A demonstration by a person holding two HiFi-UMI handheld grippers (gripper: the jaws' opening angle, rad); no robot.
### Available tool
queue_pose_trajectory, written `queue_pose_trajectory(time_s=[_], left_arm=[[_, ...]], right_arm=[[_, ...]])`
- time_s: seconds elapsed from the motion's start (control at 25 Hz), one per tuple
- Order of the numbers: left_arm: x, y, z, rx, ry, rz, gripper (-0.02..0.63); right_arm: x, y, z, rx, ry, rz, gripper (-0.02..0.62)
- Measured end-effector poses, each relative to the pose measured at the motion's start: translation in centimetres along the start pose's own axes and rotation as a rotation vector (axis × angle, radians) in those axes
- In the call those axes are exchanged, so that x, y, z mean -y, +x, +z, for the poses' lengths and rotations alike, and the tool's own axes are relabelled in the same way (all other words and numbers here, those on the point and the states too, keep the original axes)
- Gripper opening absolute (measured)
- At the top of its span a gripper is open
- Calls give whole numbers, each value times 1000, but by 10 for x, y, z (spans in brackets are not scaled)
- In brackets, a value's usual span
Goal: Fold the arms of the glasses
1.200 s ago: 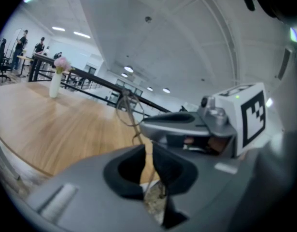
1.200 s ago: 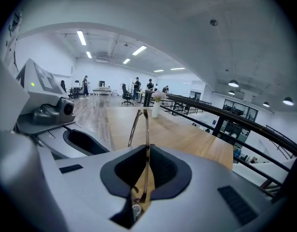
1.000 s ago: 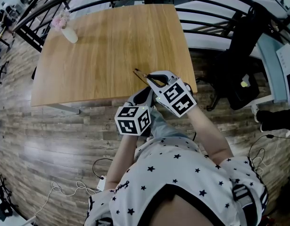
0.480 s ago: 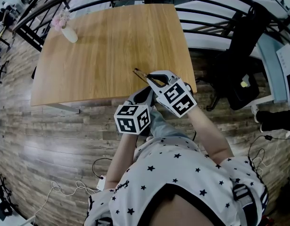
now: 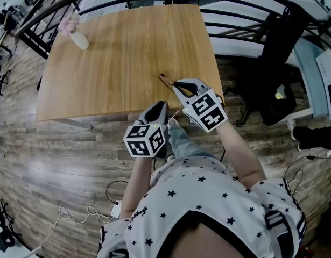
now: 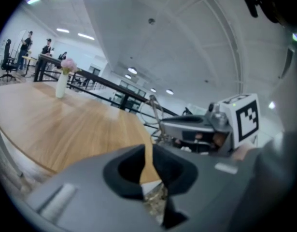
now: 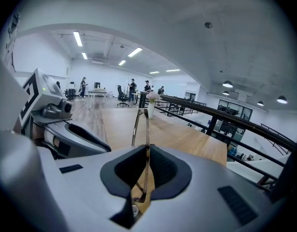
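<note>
Oak-coloured wood makes up the square tabletop [image 5: 117, 63] that fills the upper middle of the head view. A small white vase of pink flowers [image 5: 78, 36] stands near its 10 o'clock corner. At about 5 o'clock on the top, close to the near edge, the grey right gripper [image 5: 175, 84] with its black-and-white marker cube points toward 10 o'clock. Its jaws are clamped on a pair of thin, metal-framed glasses [image 7: 145, 129]. In the right gripper view the glasses are seen almost edge-on. The frame runs from deep in the jaw throat, between the black pads, and out past the tips, with one curved wire bowing to 11 o'clock of the straight one. Whether the glasses touch the wood I cannot tell.

At 7 o'clock of the right gripper, over the table's near edge, the grey left gripper [image 5: 161, 106] points toward 12 o'clock. It is near the right one but apart from it. Its own view shows the two dark pads drawn almost together, with a thin slit between them through which the wood shows; nothing sits in that slit.

Both arms come from a person in a white shirt with black stars [image 5: 208, 198] at 6 o'clock. A black office chair [image 5: 275, 52] stands at 3 o'clock of the table, on grey plank flooring [image 5: 57, 149].
</note>
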State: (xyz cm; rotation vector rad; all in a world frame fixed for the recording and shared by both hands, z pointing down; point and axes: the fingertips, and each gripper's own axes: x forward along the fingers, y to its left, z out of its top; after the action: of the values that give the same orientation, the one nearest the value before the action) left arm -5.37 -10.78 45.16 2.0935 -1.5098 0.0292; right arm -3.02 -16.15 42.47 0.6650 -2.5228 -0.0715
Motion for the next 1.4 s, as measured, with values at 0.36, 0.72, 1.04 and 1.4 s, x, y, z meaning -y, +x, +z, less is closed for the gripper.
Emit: queue_pose_trajectory(time_s=[0.36,0.72,1.04,1.4], left_arm=[[-11,-15,-7,35,-5,34,60],[-7,-29,-15,65,22,14,117],[-5,-33,-25,41,52,18,165],[-26,-29,-27,32,78,124,173]], right_arm=[[18,-8,2,27,32,-62,21],[32,-12,6,29,39,-107,21],[45,-15,19,57,46,-138,21],[42,-21,32,91,60,-121,21]])
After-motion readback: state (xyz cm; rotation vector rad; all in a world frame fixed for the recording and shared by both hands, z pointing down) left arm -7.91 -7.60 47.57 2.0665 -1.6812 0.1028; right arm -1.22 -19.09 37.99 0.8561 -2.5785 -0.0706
